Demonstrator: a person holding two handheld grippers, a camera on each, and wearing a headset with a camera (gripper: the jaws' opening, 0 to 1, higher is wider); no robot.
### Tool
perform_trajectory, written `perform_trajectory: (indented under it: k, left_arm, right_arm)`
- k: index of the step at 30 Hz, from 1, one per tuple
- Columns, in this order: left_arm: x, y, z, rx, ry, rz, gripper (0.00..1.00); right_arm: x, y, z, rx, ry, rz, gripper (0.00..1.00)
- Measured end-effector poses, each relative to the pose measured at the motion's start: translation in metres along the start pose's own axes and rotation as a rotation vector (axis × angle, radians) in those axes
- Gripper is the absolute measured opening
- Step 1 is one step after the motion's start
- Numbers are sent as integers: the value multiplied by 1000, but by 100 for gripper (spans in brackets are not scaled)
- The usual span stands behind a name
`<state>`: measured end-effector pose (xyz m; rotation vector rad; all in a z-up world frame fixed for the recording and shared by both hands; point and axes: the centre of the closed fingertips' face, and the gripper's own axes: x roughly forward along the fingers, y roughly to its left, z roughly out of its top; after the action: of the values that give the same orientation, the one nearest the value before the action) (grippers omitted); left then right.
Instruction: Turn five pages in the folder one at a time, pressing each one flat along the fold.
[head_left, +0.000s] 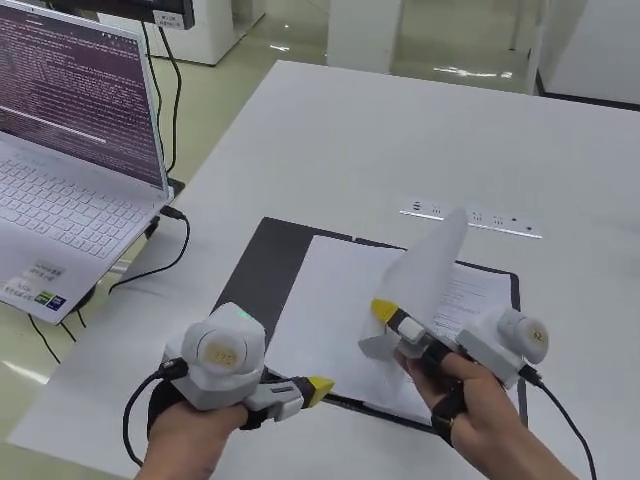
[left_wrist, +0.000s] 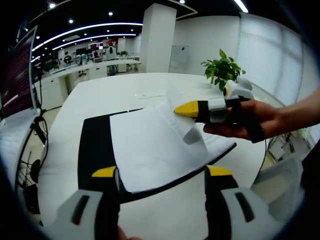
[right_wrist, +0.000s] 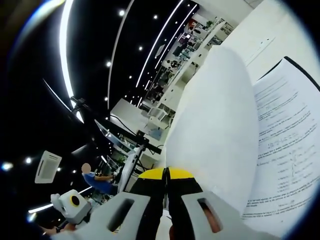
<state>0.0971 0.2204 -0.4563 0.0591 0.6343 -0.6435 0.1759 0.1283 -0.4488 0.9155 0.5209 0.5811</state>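
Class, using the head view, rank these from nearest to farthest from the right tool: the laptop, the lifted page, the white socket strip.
Measured from the right tool:
1. the lifted page, clamped in the tool itself.
2. the white socket strip, lying flat farther back, slightly to the right.
3. the laptop, far off to the left.

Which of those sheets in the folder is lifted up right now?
The curled page pinched in the right gripper, rising over the printed right-hand sheet; the blank left sheet lies flat.
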Motion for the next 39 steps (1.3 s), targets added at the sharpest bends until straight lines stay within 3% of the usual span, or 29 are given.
perform_trajectory:
  k: [6, 26, 30, 39]
  left_arm:
    - [0, 4, -4, 7, 15, 9, 70]
    - [-1, 8, -6, -30, 1, 12, 70]
    - [3, 4, -11, -31, 15, 3, 70]
    - [7, 4, -9, -42, 14, -5, 70]
  right_arm:
    - [10, 2, -2, 8, 5, 3, 0]
    - [43, 4, -28, 34, 49, -21, 0]
    - [49, 1, -35, 45, 60, -30, 0]
    - [58, -1, -47, 68, 82, -34, 0]
